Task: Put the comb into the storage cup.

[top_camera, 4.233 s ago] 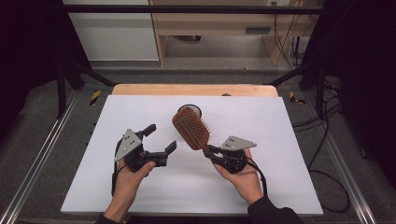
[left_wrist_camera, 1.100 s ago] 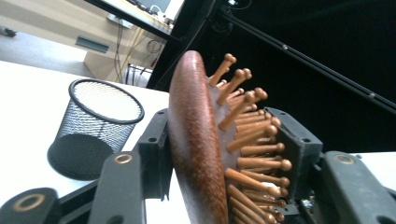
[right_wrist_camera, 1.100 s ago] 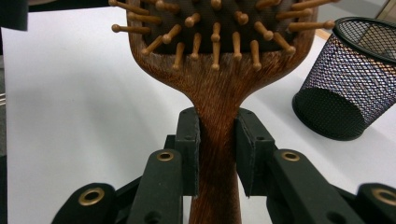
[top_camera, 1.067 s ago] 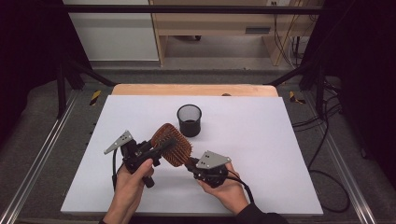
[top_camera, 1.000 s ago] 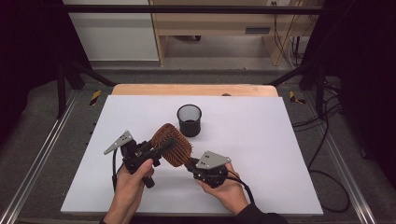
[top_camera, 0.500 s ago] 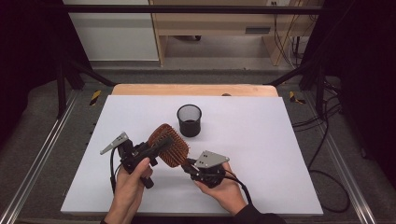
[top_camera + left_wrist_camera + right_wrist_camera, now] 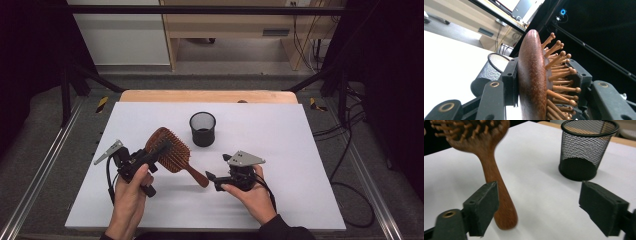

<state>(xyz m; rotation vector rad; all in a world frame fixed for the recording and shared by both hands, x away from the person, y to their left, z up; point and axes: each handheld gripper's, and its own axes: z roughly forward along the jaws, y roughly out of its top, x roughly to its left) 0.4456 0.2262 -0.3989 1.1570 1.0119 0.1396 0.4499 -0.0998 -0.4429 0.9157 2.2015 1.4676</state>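
— Firstly, the high view: what is listed?

— Item one, a wooden hairbrush (image 7: 169,152), bristles up, head to the upper left, handle running down and right above the white table (image 7: 300,150). The left gripper (image 7: 150,159) is clamped across the head. The right gripper (image 7: 212,179) sits just off the handle's end, jaws apart; they have just been opening, and the handle tip lies just beyond them, untouched. Item two, a black mesh cup (image 7: 202,128), upright, just beyond the brush and apart from it.

— And the left gripper view?

— The left gripper (image 7: 544,85) pinches the hairbrush (image 7: 531,75) edge-on: one pad flat on the smooth wooden back, the other pushed in among the wooden bristles (image 7: 560,72). The grip is firm, with both pads pressing. The mesh cup (image 7: 487,72) stands behind the jaws, on the table (image 7: 446,65).

— The right gripper view?

— The right gripper (image 7: 539,205) stands wide open. The hairbrush (image 7: 494,175) handle passes just beside one pad, its rounded end low in the picture; whether it brushes that pad cannot be told. Nothing is gripped. The mesh cup (image 7: 587,147) stands upright farther off, over the other pad, on the table (image 7: 536,185).
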